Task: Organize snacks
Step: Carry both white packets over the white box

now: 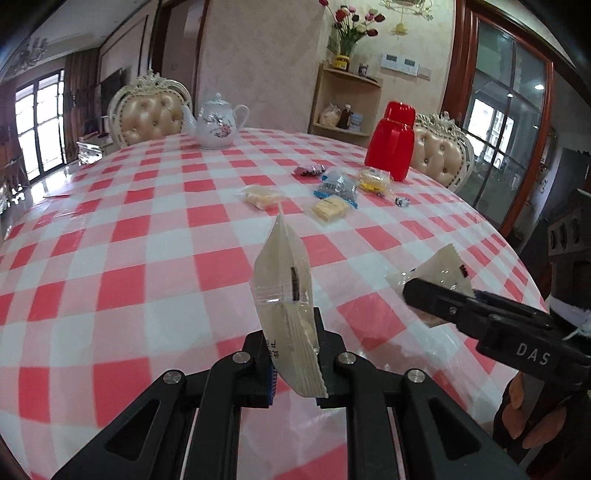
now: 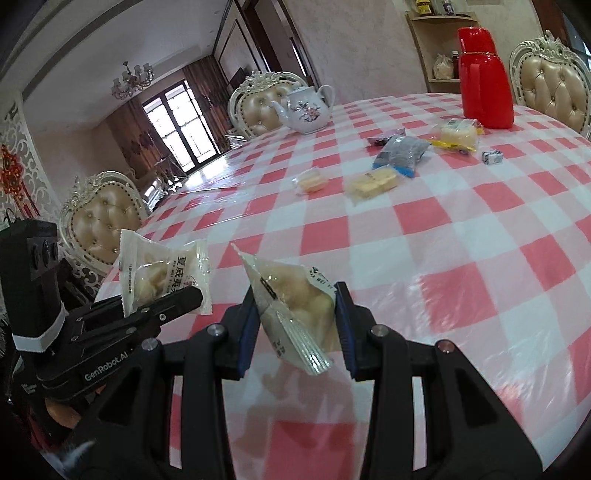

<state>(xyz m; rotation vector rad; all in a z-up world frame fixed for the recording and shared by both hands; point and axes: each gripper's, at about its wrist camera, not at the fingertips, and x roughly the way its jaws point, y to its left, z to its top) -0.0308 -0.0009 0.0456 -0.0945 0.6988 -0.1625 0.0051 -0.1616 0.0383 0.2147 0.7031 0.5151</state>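
The left gripper (image 1: 293, 354) pinches a cream, crinkly plastic pastry packet (image 1: 286, 306) by its lower half; the packet stands nearly upright between the blue-padded fingers (image 1: 271, 376), its crimped bottom seam hanging below them and its pointed top corner tilted toward 12 o'clock. The right gripper (image 2: 295, 332) clamps a second pastry packet (image 2: 291, 299), a clear-windowed wrapper with a pale, lumpy cake inside, tilted with its upper corner toward 11 o'clock and its ridged seam drooping at 6 o'clock between the fingers.

Both packets are held above a round table (image 1: 129, 258) covered in a glossy red-and-white checked plastic cloth.

Toward 1 o'clock from the left gripper, well apart from it, lies a loose cluster of snacks: two flat yellow cracker packs (image 1: 260, 196) (image 1: 330, 209), a blue-and-clear bag of dark pieces (image 1: 338, 187), a yellow-wrapped cake (image 1: 375, 179), a dark red wrapper (image 1: 309, 170) and a small wrapped candy (image 1: 402, 201). Behind them stand a smooth red plastic thermos (image 1: 390, 142) and a white porcelain teapot (image 1: 218, 123) painted with blossoms.

The left wrist view shows the first packet edge-on, so its printing is hidden; the right wrist view shows its face (image 2: 164, 271), with red characters and the cake inside. Only the left wrist view shows a vase of artificial flowers (image 1: 349, 33) on the corner shelf; only the right wrist view shows a chandelier (image 2: 133, 79).
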